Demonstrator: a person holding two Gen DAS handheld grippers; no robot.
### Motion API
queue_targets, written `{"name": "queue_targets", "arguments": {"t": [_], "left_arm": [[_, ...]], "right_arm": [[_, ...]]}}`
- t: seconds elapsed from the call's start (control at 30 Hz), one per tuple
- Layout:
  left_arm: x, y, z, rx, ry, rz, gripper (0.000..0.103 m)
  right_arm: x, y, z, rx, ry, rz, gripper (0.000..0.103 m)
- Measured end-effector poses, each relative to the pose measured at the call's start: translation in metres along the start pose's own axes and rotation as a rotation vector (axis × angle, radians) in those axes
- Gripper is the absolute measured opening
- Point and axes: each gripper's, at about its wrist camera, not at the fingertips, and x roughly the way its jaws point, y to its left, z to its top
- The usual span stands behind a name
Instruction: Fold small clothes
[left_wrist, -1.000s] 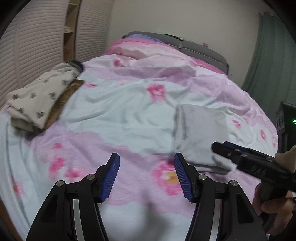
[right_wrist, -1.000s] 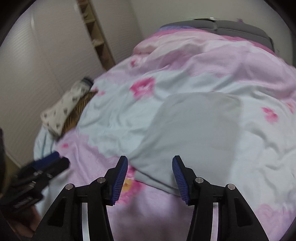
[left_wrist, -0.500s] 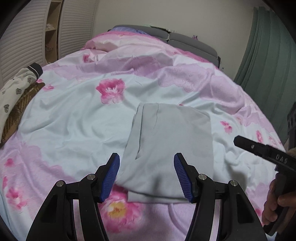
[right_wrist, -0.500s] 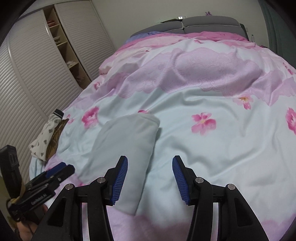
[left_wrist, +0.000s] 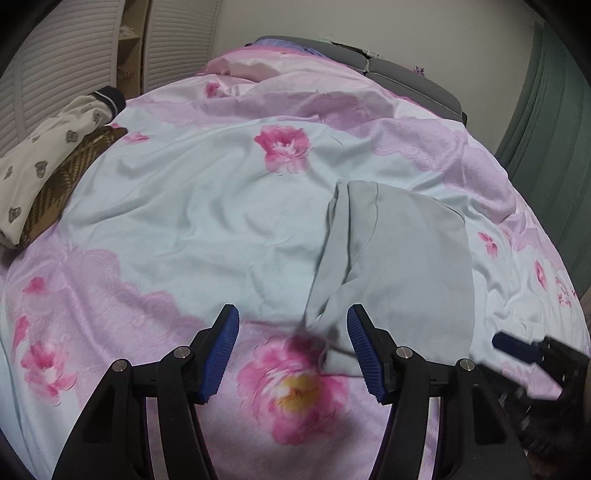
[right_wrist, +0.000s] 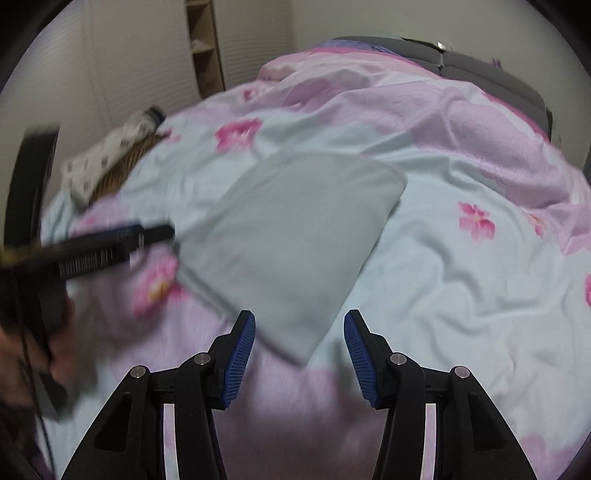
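Left wrist view: left gripper (left_wrist: 291, 347) is spread wide and holds nothing, poised over the near left corner of the folded grey garment (left_wrist: 399, 273) lying on the floral duvet (left_wrist: 192, 221). A stack of patterned clothes (left_wrist: 48, 162) sits well apart at the bed's edge.

Right wrist view: right gripper (right_wrist: 299, 349) is equally wide and empty, straddling the garment's near right corner. Judgement: pinch both near corners together, lift evenly, and fold away without dragging the duvet.
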Motion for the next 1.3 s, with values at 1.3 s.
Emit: {"name": "queue_targets", "arguments": {"t": [1.3], "left_arm": [[-0.003, -0.050, -0.001, 0.098, -0.023, -0.042, 0.061]], "right_arm": [[-0.020, -0.039, -0.010, 0.166, -0.105, -0.061, 0.035]]}}
